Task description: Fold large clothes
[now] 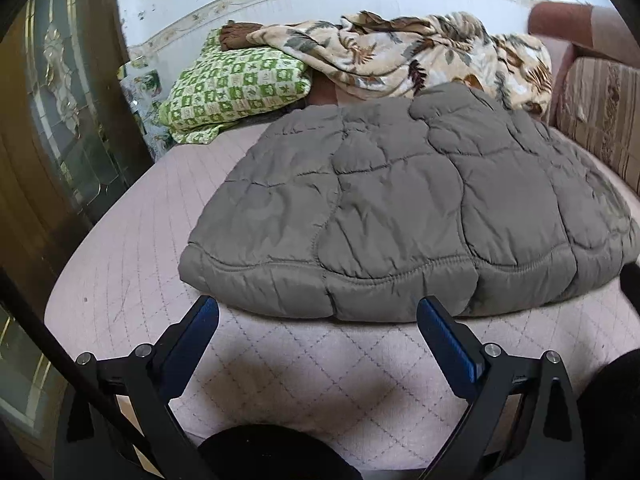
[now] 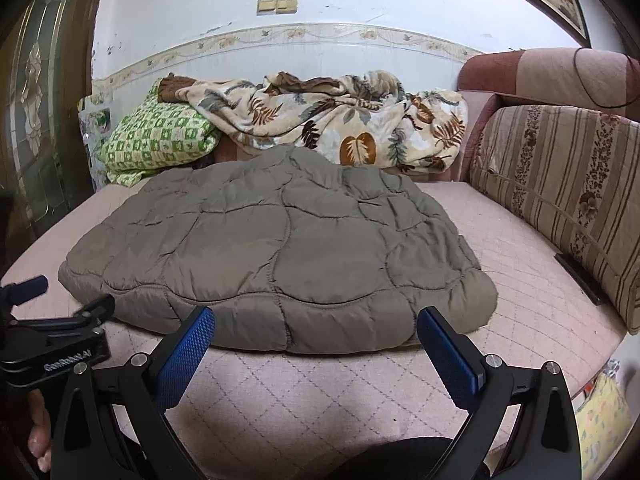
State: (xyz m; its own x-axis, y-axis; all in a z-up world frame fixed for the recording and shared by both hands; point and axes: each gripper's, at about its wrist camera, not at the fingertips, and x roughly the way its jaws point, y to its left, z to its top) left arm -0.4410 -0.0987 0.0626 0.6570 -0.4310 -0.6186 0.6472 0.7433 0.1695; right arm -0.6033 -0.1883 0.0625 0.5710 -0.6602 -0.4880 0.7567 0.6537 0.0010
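Grey quilted puffer jacket (image 2: pixel 276 248) lies flat mid-bed on the pink quilted mattress cover (image 2: pixel 532 280), hem edge nearest, long axis running left-right. Left gripper (image 1: pixel 318 314) and right gripper (image 2: pixel 316 322) both spread wide, empty, just short of hem. Bare cover around jacket's sides.
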